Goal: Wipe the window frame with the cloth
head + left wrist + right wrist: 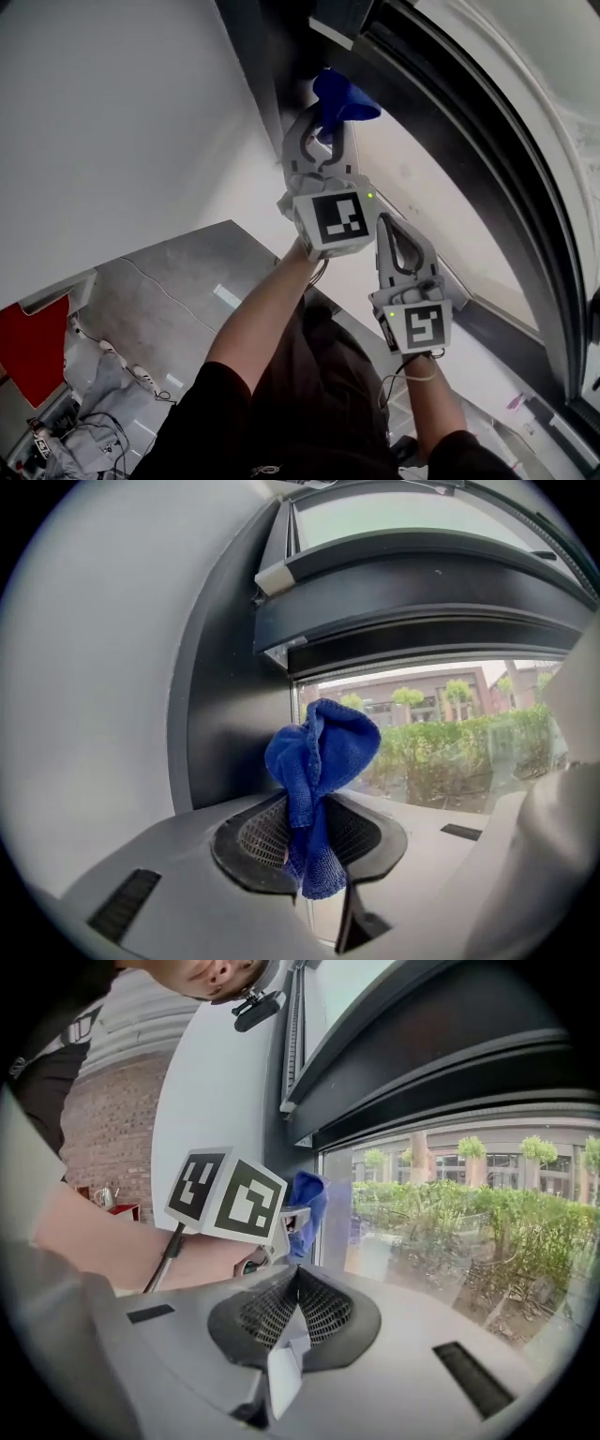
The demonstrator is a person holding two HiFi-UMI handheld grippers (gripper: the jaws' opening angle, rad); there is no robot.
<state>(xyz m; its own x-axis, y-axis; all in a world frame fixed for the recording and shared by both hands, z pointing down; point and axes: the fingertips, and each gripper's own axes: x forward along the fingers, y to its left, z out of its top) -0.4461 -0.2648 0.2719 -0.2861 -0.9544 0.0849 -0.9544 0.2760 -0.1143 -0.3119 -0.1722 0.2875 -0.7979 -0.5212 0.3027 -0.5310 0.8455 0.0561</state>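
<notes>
The left gripper is raised ahead of the person. The cloth is between its jaws, and the cloth's bunched end is near the upright of the window frame. The right gripper is lower and to the right, just beside the left one. The wall lies left of the frame, and the window pane lies right of the upright. Cables lie on the floor below, at the left.

- cloth: blue knit, bunched into a puffed wad, tail pinched between the jaws of the left gripper, standing upright just beside the window frame's post, contact unclear
- window frame: dark, upright post meets horizontal bars above the cloth
</notes>
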